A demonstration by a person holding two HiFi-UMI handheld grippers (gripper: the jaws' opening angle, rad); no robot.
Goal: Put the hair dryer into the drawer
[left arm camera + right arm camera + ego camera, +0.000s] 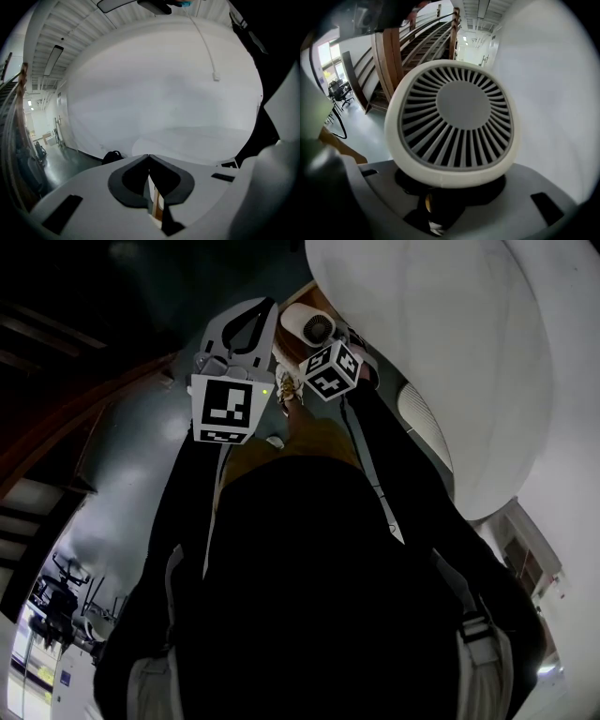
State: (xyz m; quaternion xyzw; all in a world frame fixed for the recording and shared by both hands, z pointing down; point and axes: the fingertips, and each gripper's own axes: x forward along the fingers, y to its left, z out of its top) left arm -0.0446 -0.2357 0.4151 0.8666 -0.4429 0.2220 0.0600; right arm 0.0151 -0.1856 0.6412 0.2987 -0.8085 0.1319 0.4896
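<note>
A white hair dryer [451,126] with a grey slotted rear grille fills the right gripper view, its body clamped between the jaws of my right gripper [450,190]. In the head view the hair dryer [309,326] shows as a pale cylinder just past the right gripper [323,351] and its marker cube. Beside it, my left gripper [246,329] is held out with its jaws together and nothing between them; its tips meet in the left gripper view [149,158]. No drawer shows in any view.
A large white curved wall [441,343] rises on the right. A white cord with a plug [215,76] hangs in front of it. A wooden staircase [419,37] stands on the left over a grey floor [141,456]. A black bag [112,156] lies on that floor.
</note>
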